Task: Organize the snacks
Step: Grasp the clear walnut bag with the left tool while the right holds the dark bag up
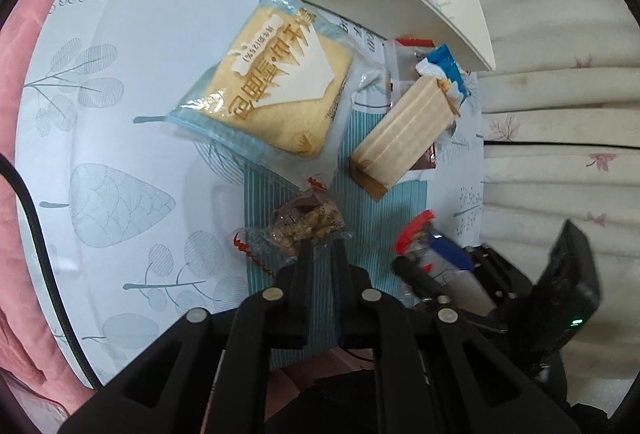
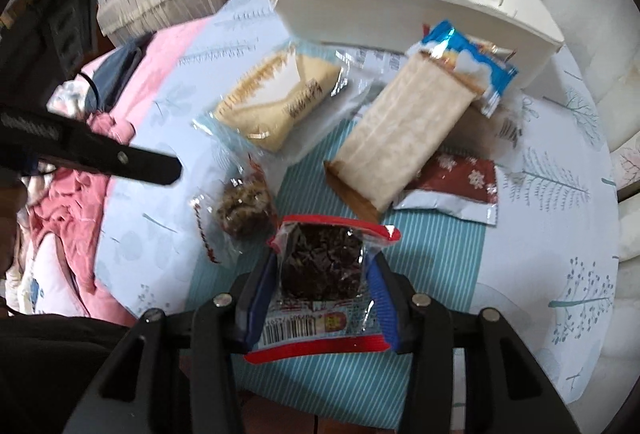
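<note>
Mid-sort, my left gripper (image 1: 322, 248) pinched the nut-cluster packet (image 1: 306, 224) by its wrapper at lower centre, my right gripper (image 2: 322, 274) clamped the dark red-edged snack packet (image 2: 320, 262), both apparently next bound for the white divided organizer (image 2: 384, 18) at upper frame.

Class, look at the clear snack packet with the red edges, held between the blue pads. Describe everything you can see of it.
The snack packet is a clear, crinkly plastic wrapper with red sealed edges at both ends and a dark, lumpy, chocolate-coloured bar inside. A printed label with a barcode sits at its near end. The right tool grips it by its two long sides, its far end pointing away above the striped mat. Only the blue pads appear to touch it. In the left wrist view it is blurred.
</note>
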Demonstrator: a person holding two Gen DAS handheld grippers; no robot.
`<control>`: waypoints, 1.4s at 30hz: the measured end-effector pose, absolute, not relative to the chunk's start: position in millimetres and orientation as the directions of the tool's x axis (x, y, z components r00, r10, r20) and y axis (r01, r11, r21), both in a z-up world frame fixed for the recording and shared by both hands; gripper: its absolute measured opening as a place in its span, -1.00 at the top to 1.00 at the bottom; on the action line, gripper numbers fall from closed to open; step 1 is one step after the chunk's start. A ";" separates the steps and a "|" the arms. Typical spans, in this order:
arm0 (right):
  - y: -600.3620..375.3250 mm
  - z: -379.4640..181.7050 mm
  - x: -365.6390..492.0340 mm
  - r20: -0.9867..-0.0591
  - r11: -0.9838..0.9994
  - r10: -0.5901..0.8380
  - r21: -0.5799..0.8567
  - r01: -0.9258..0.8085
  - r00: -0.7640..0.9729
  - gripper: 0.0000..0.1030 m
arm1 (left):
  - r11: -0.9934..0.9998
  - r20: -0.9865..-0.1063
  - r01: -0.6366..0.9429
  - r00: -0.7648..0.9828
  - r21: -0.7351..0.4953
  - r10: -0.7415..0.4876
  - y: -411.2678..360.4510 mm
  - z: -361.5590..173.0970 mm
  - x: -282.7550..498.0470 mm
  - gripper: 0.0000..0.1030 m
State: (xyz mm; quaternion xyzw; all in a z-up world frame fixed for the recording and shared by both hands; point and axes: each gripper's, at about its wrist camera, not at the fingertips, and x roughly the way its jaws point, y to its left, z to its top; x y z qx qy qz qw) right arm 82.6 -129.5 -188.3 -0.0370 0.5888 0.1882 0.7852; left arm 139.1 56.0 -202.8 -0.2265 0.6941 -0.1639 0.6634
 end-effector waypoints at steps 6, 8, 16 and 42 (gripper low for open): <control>-144.5 -164.7 85.0 -0.921 0.937 0.272 0.187 -0.297 0.279 0.11 | 0.911 -0.909 -0.002 -0.061 -0.413 -0.412 32.9 -215.5 139.7 0.28; -147.7 -159.1 87.2 -0.918 0.942 0.263 0.178 -0.286 0.295 0.11 | 0.920 -0.919 0.029 -0.069 -0.390 -0.388 26.7 -217.1 140.8 0.00; -168.0 -140.7 90.4 -0.904 0.956 0.248 0.171 -0.237 0.348 0.10 | 0.952 -0.971 0.192 -0.058 -0.238 -0.231 -4.6 -224.0 152.6 -0.27; -192.2 -116.7 161.9 -0.890 0.973 0.206 0.143 -0.180 0.407 0.10 | 0.894 -0.975 0.391 -0.123 -0.220 -0.186 -30.5 -260.1 152.8 -0.41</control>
